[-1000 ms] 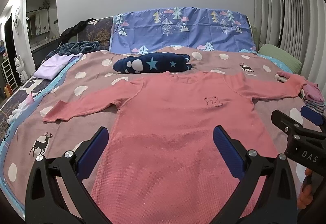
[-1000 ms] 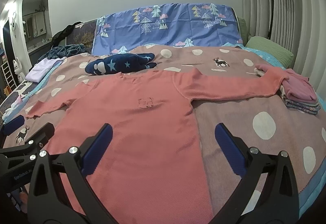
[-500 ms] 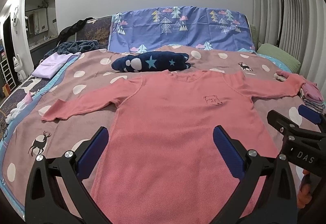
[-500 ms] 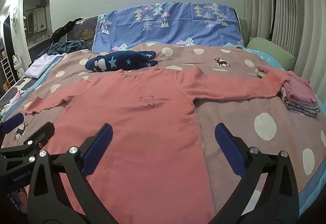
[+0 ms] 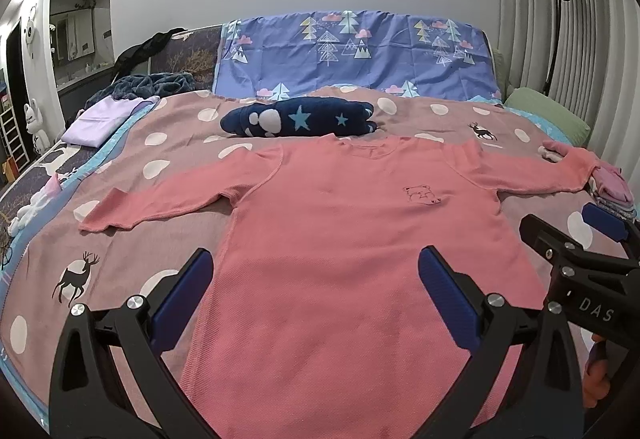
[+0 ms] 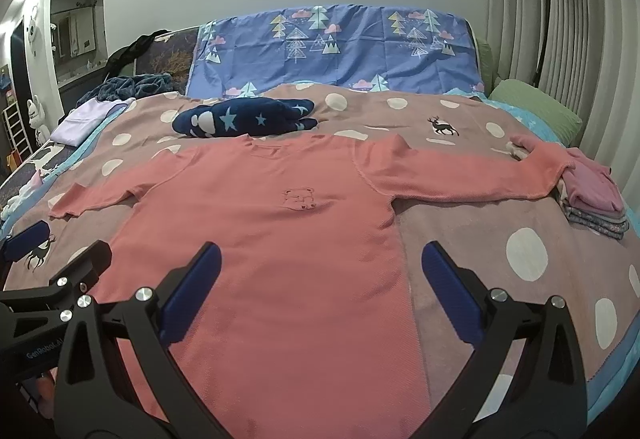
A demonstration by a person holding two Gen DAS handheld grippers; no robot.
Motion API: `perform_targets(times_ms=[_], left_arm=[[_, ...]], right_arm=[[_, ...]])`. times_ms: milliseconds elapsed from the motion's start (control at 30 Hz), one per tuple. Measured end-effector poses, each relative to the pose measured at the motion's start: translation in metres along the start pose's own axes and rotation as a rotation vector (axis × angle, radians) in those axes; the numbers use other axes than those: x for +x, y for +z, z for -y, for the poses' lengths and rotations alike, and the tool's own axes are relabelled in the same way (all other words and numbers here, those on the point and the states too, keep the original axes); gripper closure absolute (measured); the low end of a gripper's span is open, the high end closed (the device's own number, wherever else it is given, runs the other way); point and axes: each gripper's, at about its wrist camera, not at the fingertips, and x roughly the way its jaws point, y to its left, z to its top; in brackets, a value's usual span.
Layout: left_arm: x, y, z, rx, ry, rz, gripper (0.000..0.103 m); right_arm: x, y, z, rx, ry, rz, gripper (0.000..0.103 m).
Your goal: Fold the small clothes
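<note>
Two spread grippers, left gripper (image 5: pixel 314 291) and right gripper (image 6: pixel 320 285), hover over a pink shirt (image 5: pixel 352 239) flat on the polka-dot bedspread (image 6: pixel 500 239).

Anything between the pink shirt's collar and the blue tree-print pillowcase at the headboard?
Yes: a folded navy star-print garment lies on the bedspread between the pink shirt collar and the pillowcase; both wrist views show it.

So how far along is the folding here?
Done: a folded pile sits at the bed's right edge. In hand: nothing; the left hand-held gripper and right hand-held gripper are both open above the pink shirt. Left: the shirt lies flat, sleeves spread, unfolded.
</note>
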Motion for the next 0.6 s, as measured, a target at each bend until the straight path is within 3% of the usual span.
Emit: perform_targets(times_ms=[600], left_arm=[[0.003,-0.004,-0.013,-0.009,0.008,0.001,0.001]], right_arm=[[0.004,-0.003,-0.018,-0.037,0.007,-0.004,0.002]])
